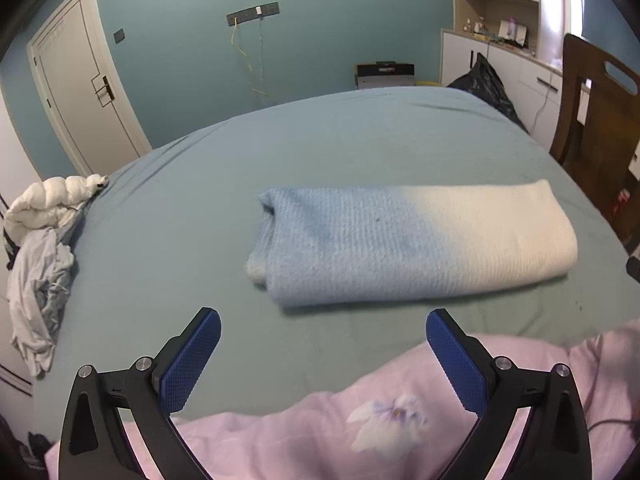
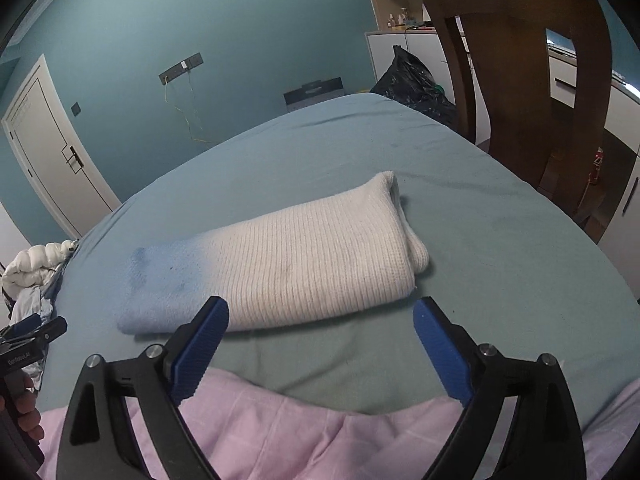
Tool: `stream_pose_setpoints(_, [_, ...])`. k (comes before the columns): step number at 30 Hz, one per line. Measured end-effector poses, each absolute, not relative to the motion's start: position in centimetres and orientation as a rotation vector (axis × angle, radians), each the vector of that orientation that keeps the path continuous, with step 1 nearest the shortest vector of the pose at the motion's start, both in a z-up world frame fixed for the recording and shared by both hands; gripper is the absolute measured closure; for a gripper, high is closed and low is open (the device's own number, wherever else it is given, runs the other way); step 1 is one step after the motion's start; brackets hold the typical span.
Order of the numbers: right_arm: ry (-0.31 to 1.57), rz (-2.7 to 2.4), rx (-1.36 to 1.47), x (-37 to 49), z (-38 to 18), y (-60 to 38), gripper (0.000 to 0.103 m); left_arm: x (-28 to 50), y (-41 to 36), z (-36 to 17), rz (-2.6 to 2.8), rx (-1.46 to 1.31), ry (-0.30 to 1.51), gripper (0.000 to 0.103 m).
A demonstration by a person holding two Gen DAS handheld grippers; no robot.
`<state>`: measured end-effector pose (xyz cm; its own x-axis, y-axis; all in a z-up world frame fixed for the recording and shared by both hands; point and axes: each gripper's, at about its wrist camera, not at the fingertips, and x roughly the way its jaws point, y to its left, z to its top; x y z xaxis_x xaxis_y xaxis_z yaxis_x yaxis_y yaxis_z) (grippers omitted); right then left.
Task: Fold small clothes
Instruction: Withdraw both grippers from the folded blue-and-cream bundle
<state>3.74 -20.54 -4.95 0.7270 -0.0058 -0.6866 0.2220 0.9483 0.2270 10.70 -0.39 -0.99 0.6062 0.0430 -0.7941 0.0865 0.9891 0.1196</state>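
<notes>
A knitted garment (image 1: 408,240), light blue at its left end and white at its right, lies folded into a long bundle on the green bed sheet (image 1: 320,140). It also shows in the right wrist view (image 2: 288,264). My left gripper (image 1: 323,322) is open and empty, hovering just in front of the bundle's near edge. My right gripper (image 2: 320,312) is open and empty, its left fingertip just over the bundle's near edge. The left gripper also shows at the far left of the right wrist view (image 2: 32,336).
A pink floral quilt (image 1: 340,420) covers the near edge of the bed. A pile of white and grey clothes (image 1: 40,248) lies at the bed's left edge. A wooden chair (image 2: 520,80) and a black bag (image 2: 416,84) stand beside the bed's right side.
</notes>
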Motion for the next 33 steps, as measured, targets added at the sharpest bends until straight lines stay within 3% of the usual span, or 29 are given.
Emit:
stream_pose_setpoints(18, [0.793, -0.148, 0.390, 2.1, -4.6, -21.1, 0.011, 8.7, 1.8, 1.2, 0.018, 0.103, 0.899, 0.000])
stream_pose_setpoints(33, [0.719, -0.165, 0.278, 0.4, 4.4, -17.9, 0.011, 5.0, 4.3, 6.3, 0.041, 0.032, 0.812, 0.000])
